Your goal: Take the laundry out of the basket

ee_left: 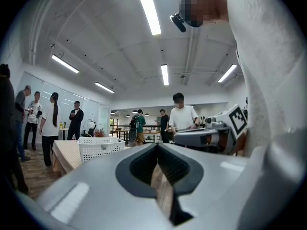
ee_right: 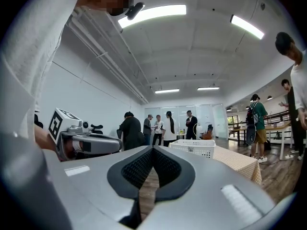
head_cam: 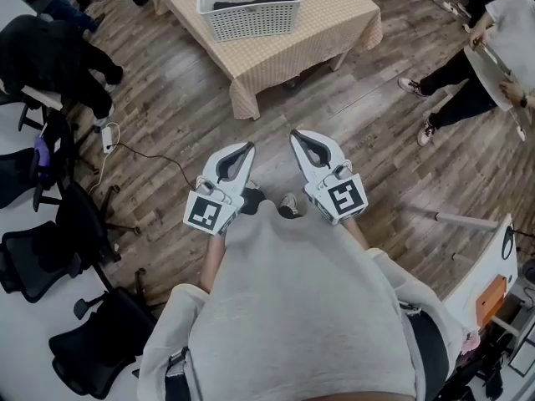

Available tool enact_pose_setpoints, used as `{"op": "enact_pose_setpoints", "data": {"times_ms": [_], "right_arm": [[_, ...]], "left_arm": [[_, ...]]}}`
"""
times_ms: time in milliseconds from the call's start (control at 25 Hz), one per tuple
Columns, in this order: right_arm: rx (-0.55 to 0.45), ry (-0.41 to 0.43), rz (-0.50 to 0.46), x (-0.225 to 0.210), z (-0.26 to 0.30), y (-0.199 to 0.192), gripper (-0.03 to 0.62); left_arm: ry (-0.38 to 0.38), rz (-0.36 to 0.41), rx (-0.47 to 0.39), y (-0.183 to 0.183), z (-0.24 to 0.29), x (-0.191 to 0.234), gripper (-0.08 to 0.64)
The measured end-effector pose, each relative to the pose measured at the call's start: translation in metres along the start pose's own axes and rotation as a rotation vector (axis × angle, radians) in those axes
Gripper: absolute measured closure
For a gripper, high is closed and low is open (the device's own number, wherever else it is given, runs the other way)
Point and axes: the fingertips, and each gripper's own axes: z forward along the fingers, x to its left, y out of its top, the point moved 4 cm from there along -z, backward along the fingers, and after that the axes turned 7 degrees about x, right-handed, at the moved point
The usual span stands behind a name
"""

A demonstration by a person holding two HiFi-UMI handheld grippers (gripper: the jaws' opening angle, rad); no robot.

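A white slatted laundry basket stands on a low table under a tan checked cloth, far ahead of me; dark laundry lies inside it. Both grippers are held side by side in front of my chest, over the wooden floor and well short of the table. My left gripper has its jaws together and nothing between them. My right gripper is likewise shut and empty. The basket shows small in the left gripper view, and also beyond the jaws in the right gripper view.
Black office chairs crowd the left side, and a cable trails over the floor there. A person in dark clothes is at the upper left, others stand at the upper right. A white cart is at my right.
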Motion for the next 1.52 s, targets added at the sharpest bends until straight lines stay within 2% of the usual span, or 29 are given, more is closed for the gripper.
{"op": "enact_pose_setpoints", "data": {"times_ms": [160,360,600,800,1080,1280,1520], "right_arm": [[0.007,-0.010,0.006,-0.009,0.007,-0.002,0.594],[0.014,-0.030,0.000,-0.030,0.035,0.001,0.594],[0.016,-0.068,-0.021,-0.069,0.100,0.013,0.594],[0.010,-0.097,-0.043,-0.097,0.170,0.040,0.594],[0.002,-0.120,-0.082,-0.115,0.254,0.071,0.594],[-0.003,-0.162,-0.077,-0.126,0.288,0.079,0.594],[0.038,-0.176,-0.043,-0.139,0.313,0.072,0.594]], "left_arm": [[-0.003,-0.013,0.005,-0.003,0.009,0.009,0.554],[-0.013,-0.023,-0.004,-0.007,0.032,0.039,0.554],[-0.050,-0.015,-0.030,-0.002,0.082,0.104,0.554],[-0.077,0.001,-0.049,0.014,0.114,0.173,0.552],[-0.105,0.029,-0.058,0.030,0.141,0.259,0.554],[-0.128,0.033,-0.054,0.029,0.151,0.299,0.554],[-0.145,-0.011,-0.043,0.020,0.165,0.323,0.554]]}}
